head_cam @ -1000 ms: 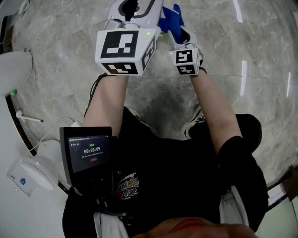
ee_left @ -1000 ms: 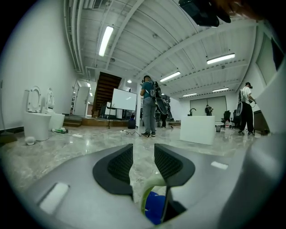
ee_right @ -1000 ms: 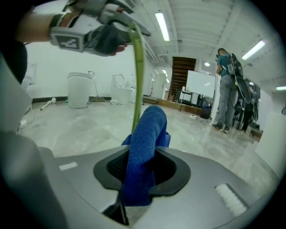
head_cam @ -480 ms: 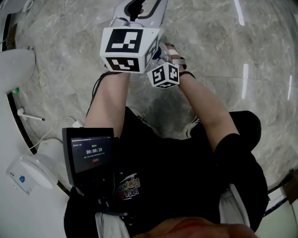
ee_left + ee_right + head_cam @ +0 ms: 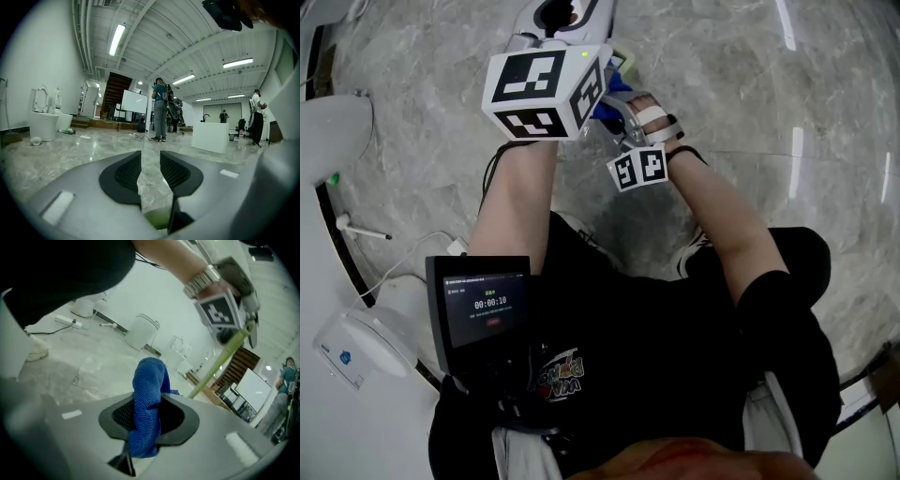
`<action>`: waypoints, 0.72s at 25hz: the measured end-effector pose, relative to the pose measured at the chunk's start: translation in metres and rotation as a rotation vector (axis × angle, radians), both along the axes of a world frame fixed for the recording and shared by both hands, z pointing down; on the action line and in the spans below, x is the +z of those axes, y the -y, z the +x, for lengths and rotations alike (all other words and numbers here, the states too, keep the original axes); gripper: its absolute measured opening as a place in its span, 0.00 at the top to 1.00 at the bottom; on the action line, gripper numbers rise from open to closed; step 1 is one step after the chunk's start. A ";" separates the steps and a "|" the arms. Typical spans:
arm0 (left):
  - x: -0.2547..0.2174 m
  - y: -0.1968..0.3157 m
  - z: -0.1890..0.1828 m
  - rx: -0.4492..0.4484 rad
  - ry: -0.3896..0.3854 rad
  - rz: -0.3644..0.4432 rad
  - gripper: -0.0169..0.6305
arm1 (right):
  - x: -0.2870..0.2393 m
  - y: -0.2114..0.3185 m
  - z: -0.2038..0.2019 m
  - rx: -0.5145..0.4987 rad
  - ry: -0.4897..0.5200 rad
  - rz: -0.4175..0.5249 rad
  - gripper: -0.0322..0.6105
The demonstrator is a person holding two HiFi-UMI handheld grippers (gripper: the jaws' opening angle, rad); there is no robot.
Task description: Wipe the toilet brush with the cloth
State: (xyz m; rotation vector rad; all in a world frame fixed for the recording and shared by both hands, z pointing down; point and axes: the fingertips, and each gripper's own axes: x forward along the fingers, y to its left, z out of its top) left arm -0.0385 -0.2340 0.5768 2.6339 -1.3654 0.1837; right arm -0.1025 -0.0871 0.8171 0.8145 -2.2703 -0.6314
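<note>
**Head view:** A person standing on a marble floor [image 5: 750, 94] holds the left hand-held gripper [image 5: 560, 13] and right hand-held gripper [image 5: 615, 96] close together at arm's length. A scrap of blue cloth [image 5: 600, 110] shows between them.

**Left gripper view:** The jaws have just been closing and stand a little apart at the tips. The green handle of the toilet brush [image 5: 157, 219] sits low at their root, apparently gripped there.

**Right gripper view:** The jaws are clenched on a fold of the cloth, its free end standing up. The brush handle slants down from the left hand-held gripper just beyond. The handle looks light, stiff and smooth, so it is likely to slip or twist. It is best held on the shaft, clear of the head, which is out of view. The cloth looks soft enough to wrap round it.
</note>
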 end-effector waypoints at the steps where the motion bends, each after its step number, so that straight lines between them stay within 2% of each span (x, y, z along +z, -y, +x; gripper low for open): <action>1: -0.001 0.001 -0.002 -0.006 -0.006 0.000 0.78 | 0.000 -0.012 -0.014 -0.052 0.000 0.005 0.79; 2: -0.002 0.002 -0.004 -0.012 -0.012 0.001 0.78 | 0.004 -0.022 -0.026 -0.090 -0.006 -0.014 0.79; 4: -0.006 0.003 -0.009 -0.027 -0.014 0.014 0.78 | 0.028 -0.034 -0.039 -0.104 -0.031 -0.117 0.79; 7: -0.010 0.002 -0.019 -0.059 0.006 0.048 0.78 | 0.075 -0.021 -0.026 0.035 -0.016 -0.347 0.79; 9: -0.006 0.001 -0.028 -0.079 0.028 0.050 0.78 | 0.097 -0.004 -0.007 0.150 0.000 -0.437 0.80; 11: 0.000 0.002 -0.041 -0.107 0.034 0.033 0.78 | 0.111 0.009 0.007 0.227 0.004 -0.472 0.80; 14: 0.003 0.002 -0.057 -0.149 -0.012 0.001 0.78 | 0.124 0.022 0.022 0.324 0.029 -0.505 0.80; 18: 0.003 -0.001 -0.062 -0.159 -0.045 -0.011 0.78 | 0.128 0.035 0.033 0.427 0.075 -0.531 0.80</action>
